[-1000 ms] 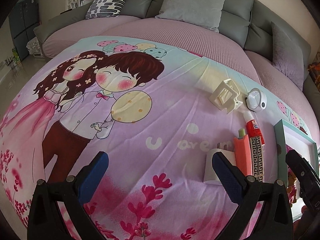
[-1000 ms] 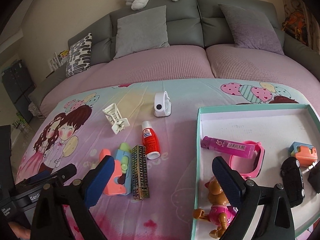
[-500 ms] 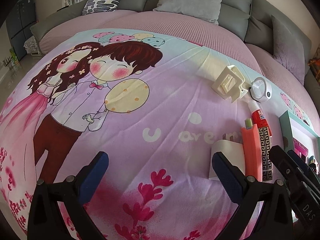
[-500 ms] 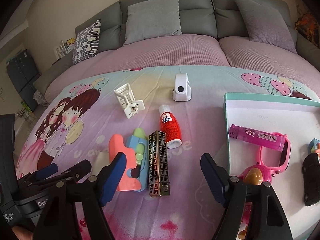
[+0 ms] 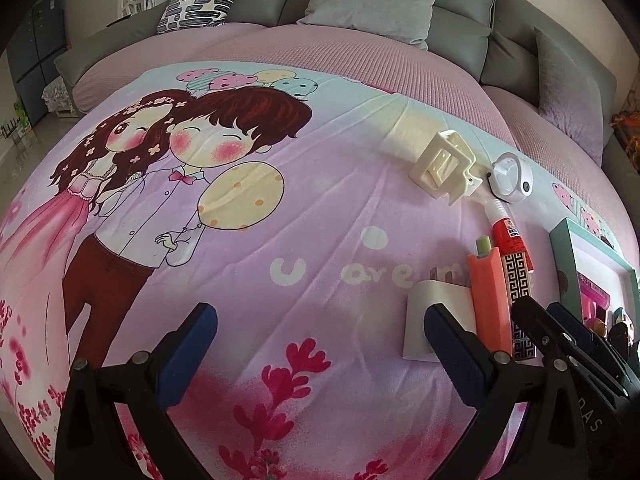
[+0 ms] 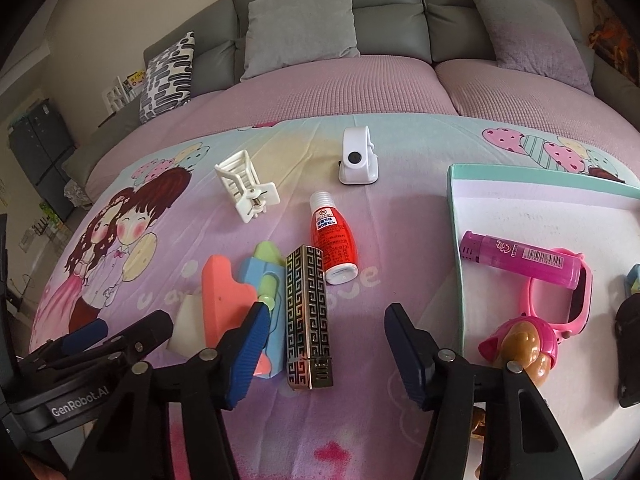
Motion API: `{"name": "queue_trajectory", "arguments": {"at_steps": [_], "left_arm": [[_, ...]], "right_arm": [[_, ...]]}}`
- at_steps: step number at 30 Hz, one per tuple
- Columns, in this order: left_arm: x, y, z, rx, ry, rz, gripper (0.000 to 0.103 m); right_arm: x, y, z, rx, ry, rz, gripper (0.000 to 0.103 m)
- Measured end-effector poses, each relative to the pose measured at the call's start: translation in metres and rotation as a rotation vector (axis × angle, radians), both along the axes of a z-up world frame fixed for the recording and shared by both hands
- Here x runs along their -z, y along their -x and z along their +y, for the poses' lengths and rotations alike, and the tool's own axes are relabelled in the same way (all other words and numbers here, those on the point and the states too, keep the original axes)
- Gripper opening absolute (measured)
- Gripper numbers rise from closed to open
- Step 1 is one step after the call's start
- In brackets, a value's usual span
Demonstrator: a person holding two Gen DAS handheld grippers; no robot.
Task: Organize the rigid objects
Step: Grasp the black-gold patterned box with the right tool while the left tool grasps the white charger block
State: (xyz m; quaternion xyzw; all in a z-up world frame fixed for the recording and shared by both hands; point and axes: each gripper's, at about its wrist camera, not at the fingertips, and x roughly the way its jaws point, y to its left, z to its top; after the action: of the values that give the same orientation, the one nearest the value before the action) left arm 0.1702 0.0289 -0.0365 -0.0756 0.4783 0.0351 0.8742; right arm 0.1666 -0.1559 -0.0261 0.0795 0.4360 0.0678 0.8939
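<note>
Gold-black patterned case (image 6: 309, 316) lies on the bed blanket (image 6: 360, 360), between our right gripper (image 6: 322, 354) pads, jaws closing, not yet touching. Looks rigid, light, maybe slick; we'd pinch its long flat sides mid-length. Left gripper (image 5: 316, 354) is spread wide, empty. Teal-rimmed tray (image 6: 454, 216) holds a pink tube (image 6: 520, 259), pink glasses (image 6: 560, 300), a pup figure (image 6: 520, 344) and a black toy car (image 6: 630, 344).

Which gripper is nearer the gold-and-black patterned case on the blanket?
Right. The right gripper straddles the patterned case, jaws closing with the case between them, not yet pressing. The left gripper hangs open over bare blanket beside it.
</note>
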Motion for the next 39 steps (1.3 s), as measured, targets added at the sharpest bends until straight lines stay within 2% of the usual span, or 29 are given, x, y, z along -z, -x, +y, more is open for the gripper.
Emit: {"name": "queue_trajectory", "arguments": {"at_steps": [8, 23, 28, 33, 39], "left_arm": [[0.001, 0.0, -0.017, 0.06, -0.005, 0.0, 0.103], [0.009, -0.01, -0.04, 0.182, -0.002, 0.022, 0.103], [0.009, -0.013, -0.034, 0.135, -0.081, 0.025, 0.103], [0.013, -0.018, -0.009, 0.061, -0.114, 0.045, 0.103], [0.011, -0.023, -0.002, 0.094, -0.131, 0.029, 0.103]], "right_arm": [[-0.001, 0.001, -0.005, 0.012, 0.001, -0.001, 0.046], [-0.014, 0.004, -0.031, 0.076, -0.02, -0.035, 0.045], [-0.014, 0.004, -0.023, 0.045, -0.01, -0.038, 0.045], [-0.013, 0.004, -0.012, 0.003, 0.009, -0.043, 0.045], [-0.002, -0.001, -0.002, -0.022, 0.053, -0.012, 0.045]]}}
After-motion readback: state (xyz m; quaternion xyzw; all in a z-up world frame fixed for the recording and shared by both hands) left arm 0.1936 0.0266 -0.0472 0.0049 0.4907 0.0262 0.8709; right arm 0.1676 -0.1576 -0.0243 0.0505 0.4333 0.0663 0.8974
